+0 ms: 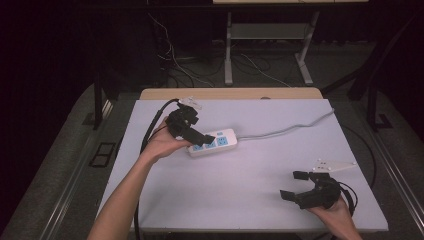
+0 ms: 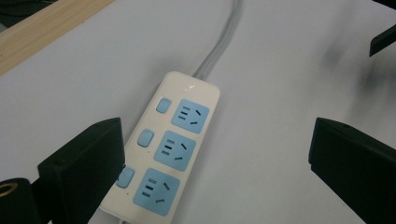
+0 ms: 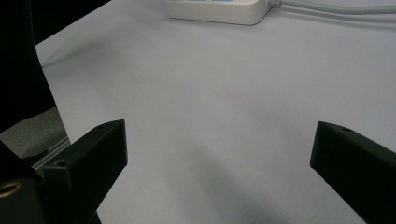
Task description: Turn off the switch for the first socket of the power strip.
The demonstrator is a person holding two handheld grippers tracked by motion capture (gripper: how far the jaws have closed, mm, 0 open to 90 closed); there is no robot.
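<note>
A white power strip (image 1: 212,142) with three blue sockets and blue switches lies left of centre on the white table (image 1: 250,170). Its grey cable (image 1: 285,131) runs off to the far right. My left gripper (image 1: 200,132) hovers over the strip's left end. It is open, and in the left gripper view (image 2: 217,135) the strip (image 2: 173,144) lies below and between the jaws, its near end beside the left jaw. My right gripper (image 1: 292,184) sits near the front right corner, open and empty (image 3: 219,140). From there the strip (image 3: 219,11) is far ahead.
A wooden strip (image 1: 230,93) borders the table's far edge. Behind it stand the legs of another desk (image 1: 228,50) among loose floor cables (image 1: 175,65). A black cable (image 1: 150,130) trails from my left gripper over the table's left edge.
</note>
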